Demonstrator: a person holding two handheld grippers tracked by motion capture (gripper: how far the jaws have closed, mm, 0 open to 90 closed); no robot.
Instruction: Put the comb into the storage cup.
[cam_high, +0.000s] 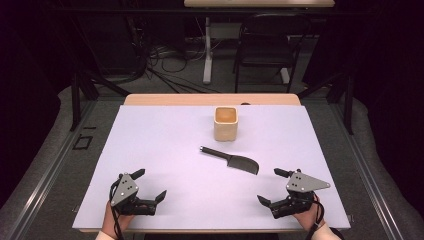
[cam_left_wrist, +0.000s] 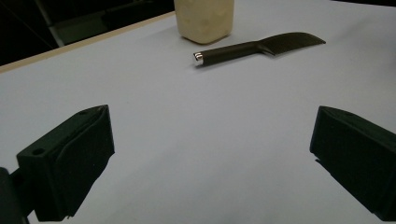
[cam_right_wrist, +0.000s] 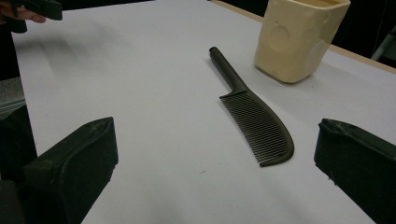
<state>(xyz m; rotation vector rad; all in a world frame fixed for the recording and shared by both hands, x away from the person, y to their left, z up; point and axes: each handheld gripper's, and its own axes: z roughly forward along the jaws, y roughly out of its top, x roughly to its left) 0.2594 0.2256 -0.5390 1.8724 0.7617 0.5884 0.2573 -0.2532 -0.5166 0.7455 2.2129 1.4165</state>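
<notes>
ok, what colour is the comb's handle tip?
Shiny silver cap on the otherwise dark comb; clearest in the left gripper view, at the handle end.

The comb (cam_right_wrist: 254, 116) is dark, near black, with fine even teeth (its handle tip glints silver in the left gripper view). The cup (cam_high: 225, 123) is pale cream, warmer tan inside. The table (cam_high: 165, 150) wears a plain pale lilac-white sheet; its far edge shows light wood.
</notes>
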